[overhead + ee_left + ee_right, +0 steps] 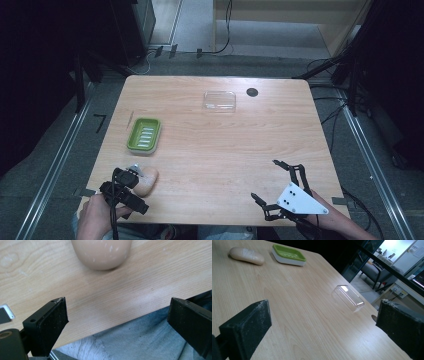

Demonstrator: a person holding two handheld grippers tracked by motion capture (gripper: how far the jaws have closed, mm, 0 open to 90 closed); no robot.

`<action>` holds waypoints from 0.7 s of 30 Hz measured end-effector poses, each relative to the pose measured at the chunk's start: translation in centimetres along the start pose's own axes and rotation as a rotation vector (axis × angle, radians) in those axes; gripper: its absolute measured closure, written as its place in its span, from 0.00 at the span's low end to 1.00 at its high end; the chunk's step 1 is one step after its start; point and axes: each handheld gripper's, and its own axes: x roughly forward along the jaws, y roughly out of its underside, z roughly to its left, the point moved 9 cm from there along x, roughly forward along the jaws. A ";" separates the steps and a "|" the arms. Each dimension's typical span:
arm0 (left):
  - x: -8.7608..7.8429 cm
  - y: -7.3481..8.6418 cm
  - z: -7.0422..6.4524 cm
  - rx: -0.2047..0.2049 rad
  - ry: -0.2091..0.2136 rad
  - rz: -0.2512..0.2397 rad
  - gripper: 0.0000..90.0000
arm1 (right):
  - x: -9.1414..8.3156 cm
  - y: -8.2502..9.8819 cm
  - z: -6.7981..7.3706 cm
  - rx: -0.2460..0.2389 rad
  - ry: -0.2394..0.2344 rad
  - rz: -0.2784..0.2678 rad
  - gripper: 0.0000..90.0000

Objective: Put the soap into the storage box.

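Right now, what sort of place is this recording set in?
Probably a lab or office recording station: a bare wooden table ringed by dark stands and floor cables, with a chair and lit workspace behind. A hand-held gripper hovers at a soap bar.

Both grippers are black. The right gripper [266,181] carries a grey three-cornered plate [299,200] with small dark screw holes and thin, jointed black fingers. The left gripper [131,175] is chunkier — its flat pads [53,322] scuffed pale at the edges — with a black cable [115,220] trailing.
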 end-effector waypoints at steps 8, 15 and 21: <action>-0.4 -1.6 0.3 -0.002 0.007 -0.016 0.04 | 0.1 -0.1 0.1 -0.004 -0.006 -0.005 0.00; -0.2 -2.4 0.5 -0.001 0.016 -0.011 0.04 | 0.1 -0.1 0.1 -0.001 -0.006 -0.005 0.00; 0.1 -3.3 0.9 0.000 0.025 -0.006 0.04 | 0.2 -0.1 0.1 -0.003 -0.009 -0.002 0.00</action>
